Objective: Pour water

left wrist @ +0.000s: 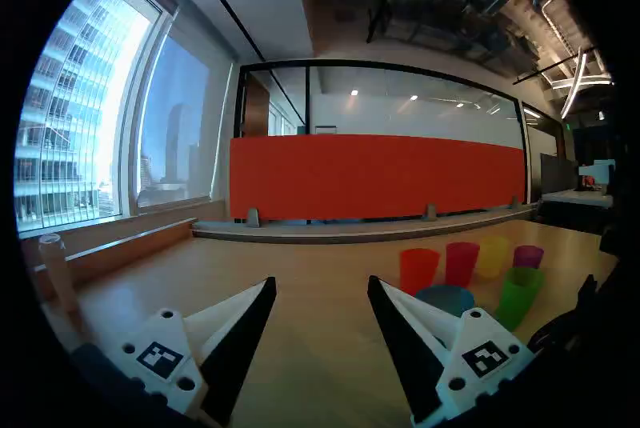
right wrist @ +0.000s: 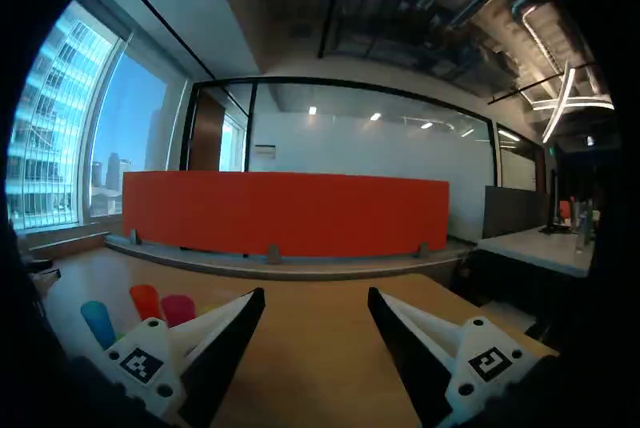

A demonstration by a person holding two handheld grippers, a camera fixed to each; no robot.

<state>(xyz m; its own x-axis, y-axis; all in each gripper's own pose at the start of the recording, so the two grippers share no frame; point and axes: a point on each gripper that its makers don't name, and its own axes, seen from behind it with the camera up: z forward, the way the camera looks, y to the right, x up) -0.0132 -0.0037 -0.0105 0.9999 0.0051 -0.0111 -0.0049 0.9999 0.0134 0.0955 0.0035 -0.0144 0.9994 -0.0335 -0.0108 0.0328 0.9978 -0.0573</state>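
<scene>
Left gripper view: my left gripper [left wrist: 322, 282] is spread wide and empty, with the cups [left wrist: 419, 268] upright ahead to its right; right gripper view: my right gripper [right wrist: 316, 294] is also spread and empty, cups [right wrist: 146, 300] low to its left, so the left looks nearer.

In the left gripper view a group of cups [left wrist: 462, 264] stands close together on the surface [left wrist: 320, 300], at its right side. A divider panel [left wrist: 376, 176] stands upright along the far edge. At the left are windows [left wrist: 88, 124], and a narrow upright container [left wrist: 56, 268] stands near them. In the right gripper view the cups [right wrist: 146, 300] are at the left and a second desk [right wrist: 536, 250] is at the right, apart from the surface.
</scene>
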